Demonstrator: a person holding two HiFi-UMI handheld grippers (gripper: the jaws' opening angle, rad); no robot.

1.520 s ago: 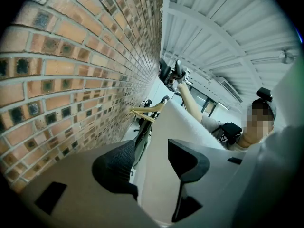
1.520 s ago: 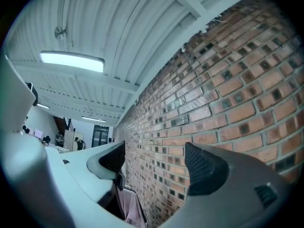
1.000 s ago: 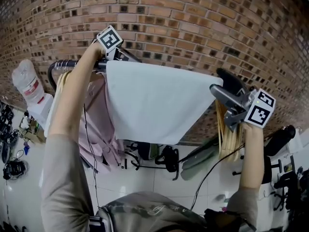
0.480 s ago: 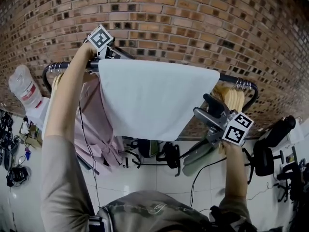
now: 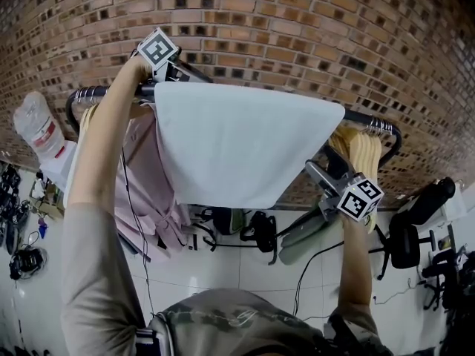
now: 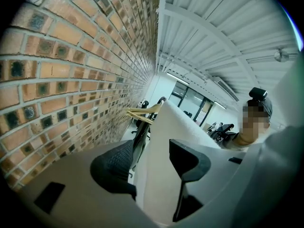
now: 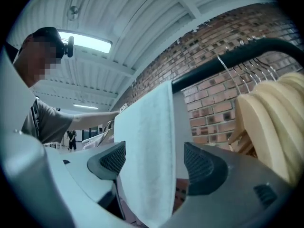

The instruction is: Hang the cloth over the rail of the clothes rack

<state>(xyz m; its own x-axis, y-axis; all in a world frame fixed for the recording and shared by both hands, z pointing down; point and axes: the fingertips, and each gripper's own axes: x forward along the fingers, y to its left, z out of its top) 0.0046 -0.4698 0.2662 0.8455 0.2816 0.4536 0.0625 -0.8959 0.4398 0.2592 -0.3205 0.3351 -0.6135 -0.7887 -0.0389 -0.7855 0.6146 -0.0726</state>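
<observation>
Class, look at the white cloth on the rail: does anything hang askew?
The white cloth hangs unevenly over the black metal rail: long at left, its right edge slants up to the rail.

Bright even indoor light, glare off ceiling lamp [image 7: 90,42], fisheye bending, dark corners

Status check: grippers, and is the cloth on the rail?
Left gripper and right gripper open, cloth between each one's jaws, unpinched. Cloth draped over rail. Wooden hangers close beside right gripper.
</observation>
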